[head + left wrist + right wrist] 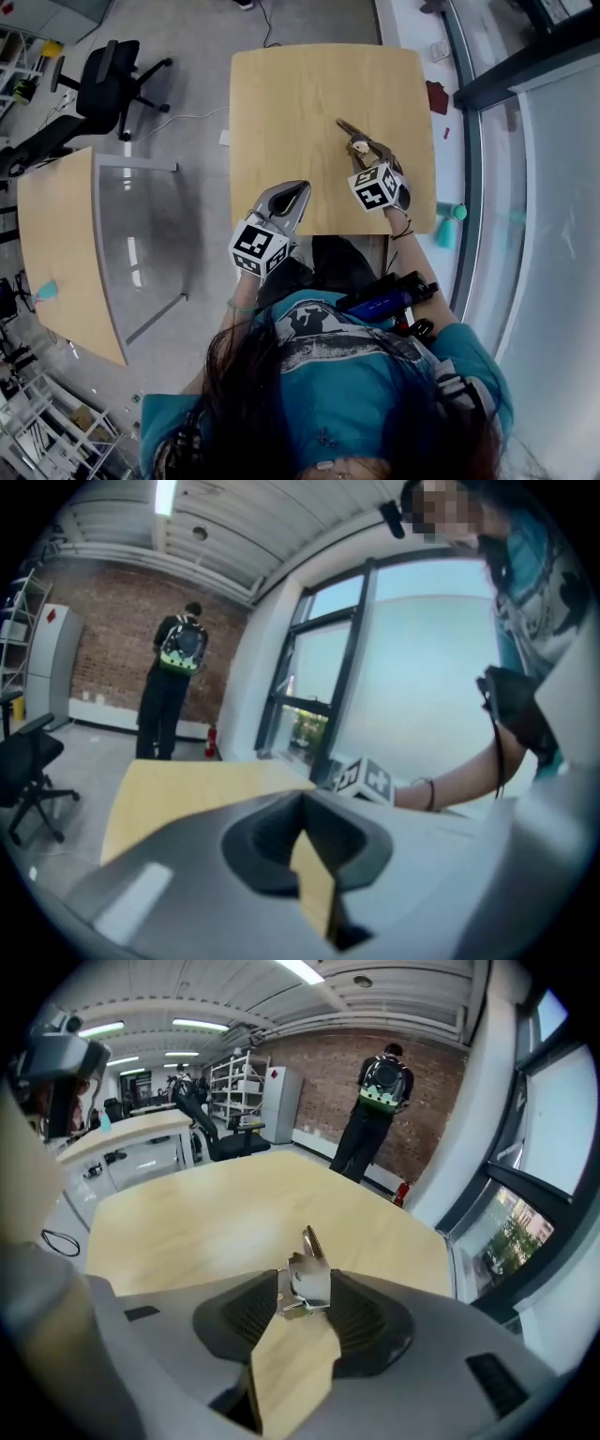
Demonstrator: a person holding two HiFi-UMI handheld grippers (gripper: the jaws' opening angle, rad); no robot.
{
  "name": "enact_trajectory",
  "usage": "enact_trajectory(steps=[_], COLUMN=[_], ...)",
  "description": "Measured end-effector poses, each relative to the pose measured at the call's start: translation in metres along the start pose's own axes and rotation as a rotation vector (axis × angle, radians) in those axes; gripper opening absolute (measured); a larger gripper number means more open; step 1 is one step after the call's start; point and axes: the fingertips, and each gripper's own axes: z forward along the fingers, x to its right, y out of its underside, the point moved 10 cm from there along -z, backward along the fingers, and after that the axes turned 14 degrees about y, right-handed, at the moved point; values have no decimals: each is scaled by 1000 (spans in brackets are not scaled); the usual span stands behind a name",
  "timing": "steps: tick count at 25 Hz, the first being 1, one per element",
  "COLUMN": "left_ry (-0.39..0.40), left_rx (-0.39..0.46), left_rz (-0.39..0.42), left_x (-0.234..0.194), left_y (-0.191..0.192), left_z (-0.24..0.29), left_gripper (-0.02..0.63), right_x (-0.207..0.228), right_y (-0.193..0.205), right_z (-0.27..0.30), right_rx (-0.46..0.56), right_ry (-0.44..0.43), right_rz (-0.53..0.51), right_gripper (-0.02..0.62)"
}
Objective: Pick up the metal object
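R gripper (pixel 303 1299) clamps metal object (pixel 310 1282) at table's (pixel 281 112) right half; only L gripper (pixel 302 844) view shows its jaws together, empty.

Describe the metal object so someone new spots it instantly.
Find the light wood table directly before the person. Toward its right side, the metal object sits clamped between the jaws of the right gripper. It is the only loose item on that tabletop: small, shiny, with a thin strip sticking out.

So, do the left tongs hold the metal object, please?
No, the left tongs are empty; the metal object is in the right tongs.
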Motion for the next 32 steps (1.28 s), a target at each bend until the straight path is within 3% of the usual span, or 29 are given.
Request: enact_trajectory(steps=[6, 11, 13, 19, 32], left_ry=[-42, -66, -70, -56, -1], left_rx=[-27, -34, -31, -22, 8], left_rz=[-30, -44, -44, -40, 16], left_x=[-7, -10, -10, -4, 30], left_y=[6, 10, 10, 12, 23], left_z=[9, 2, 0, -8, -56], left_gripper=[-1, -2, -2, -2, 0], right_x=[-3, -10, -9, 0, -15], right_y=[3, 10, 9, 2, -10], right_z=[41, 54, 54, 25, -110], right_rx=[-15, -19, -18, -22, 195], right_ry=[4, 89, 99, 51, -65], right_rz=[-142, -199, -208, 22, 500], right_gripper=[153, 152, 115, 92, 91])
